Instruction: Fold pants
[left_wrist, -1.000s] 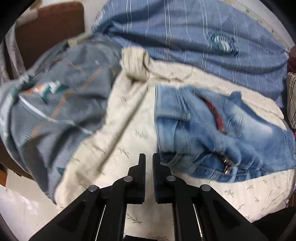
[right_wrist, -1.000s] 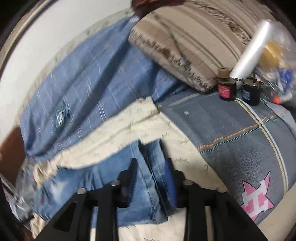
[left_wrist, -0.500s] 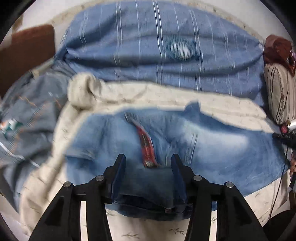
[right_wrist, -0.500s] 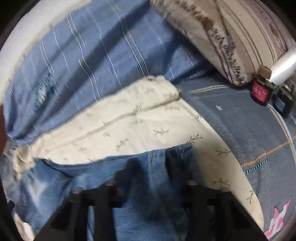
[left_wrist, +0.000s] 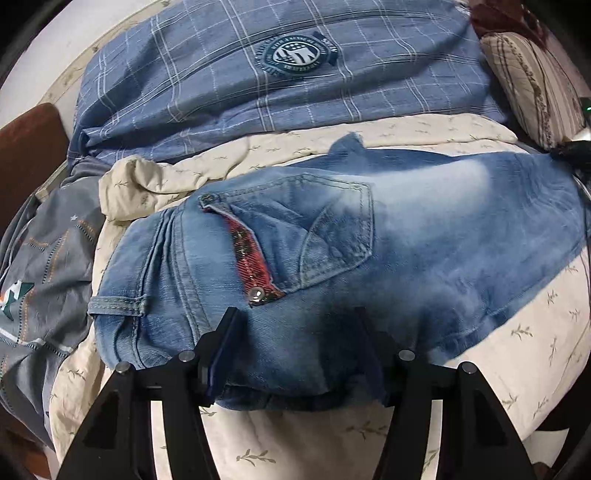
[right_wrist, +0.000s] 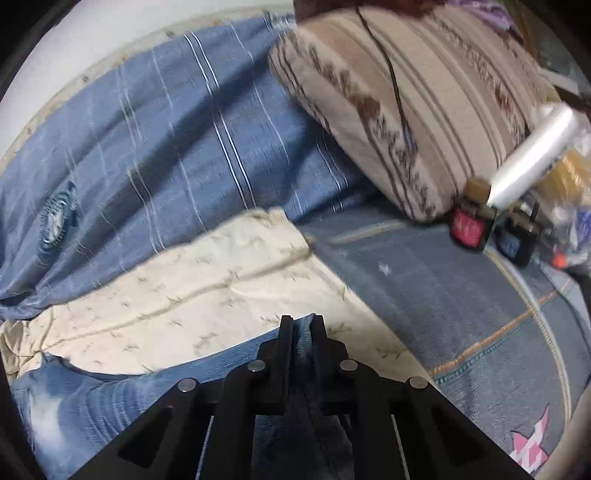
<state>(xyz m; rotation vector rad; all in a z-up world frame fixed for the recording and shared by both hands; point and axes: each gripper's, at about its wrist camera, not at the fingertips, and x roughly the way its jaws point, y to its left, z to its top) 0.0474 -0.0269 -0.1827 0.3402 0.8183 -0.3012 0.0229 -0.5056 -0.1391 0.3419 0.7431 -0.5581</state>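
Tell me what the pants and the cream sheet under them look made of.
Pants: faded blue denim, seemingly; twill weave, heavy topstitched seams, a patch pocket and a metal snap show. Matte, whitened in patches.
Cream sheet: thin woven cloth, perhaps cotton; matte, creased, printed with small leaf sprigs. The fibre itself can't be told.

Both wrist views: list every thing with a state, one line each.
jeans: lying flat on the cream sheet, back pocket up.
left tongs: open, jaws just widened, straddling the jeans' waist edge.
right tongs: shut on the jeans' edge, just closed.
cream sheet: spread, rumpled.
striped pillow: resting on the bed.
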